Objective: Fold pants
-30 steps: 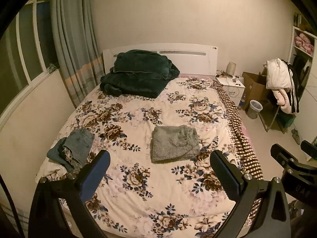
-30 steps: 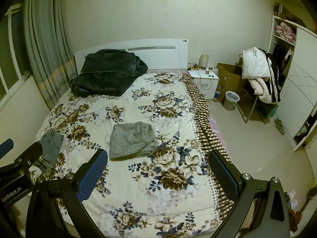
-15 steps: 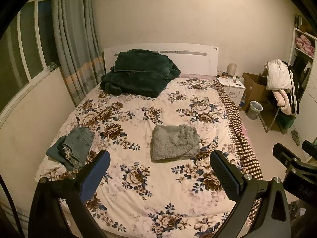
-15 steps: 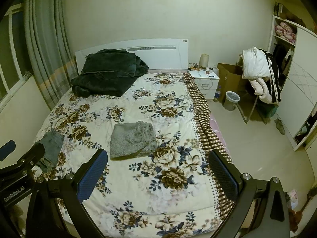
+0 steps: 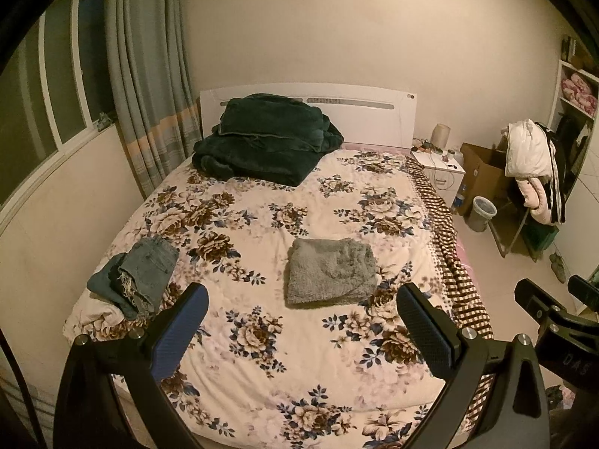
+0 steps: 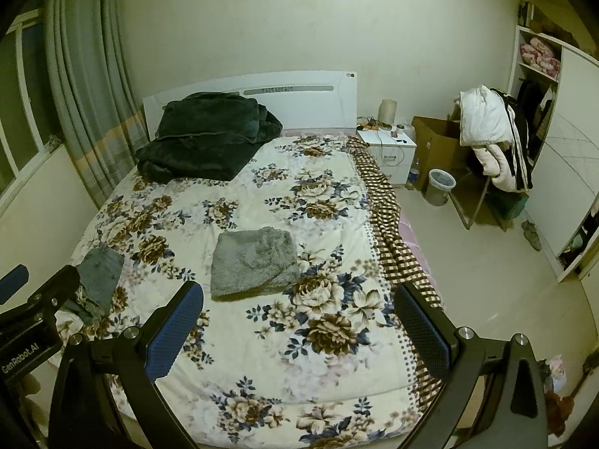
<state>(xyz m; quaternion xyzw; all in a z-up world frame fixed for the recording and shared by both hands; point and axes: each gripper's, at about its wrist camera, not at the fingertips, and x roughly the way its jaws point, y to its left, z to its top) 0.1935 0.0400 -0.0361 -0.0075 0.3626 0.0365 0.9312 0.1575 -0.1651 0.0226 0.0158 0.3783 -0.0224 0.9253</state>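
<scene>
On the bed (image 5: pixel 337 366), mid-quilt, I see fuzzy grey pants (image 5: pixel 331 271) folded square; my left gripper (image 5: pixel 303 331) and right gripper (image 6: pixel 299 327) hover above, jaws wide, empty.

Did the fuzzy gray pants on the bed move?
No. The folded gray pants lie on the same flowers of the bedspread as before; only the cameras shifted slightly.

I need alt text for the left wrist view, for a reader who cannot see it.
The open left gripper hovers over a floral bedspread, holding nothing. A folded grey fleece garment lies mid-bed, small folded denim pieces near the left edge, a dark green blanket by the headboard. The right gripper shows at the right edge.
</scene>
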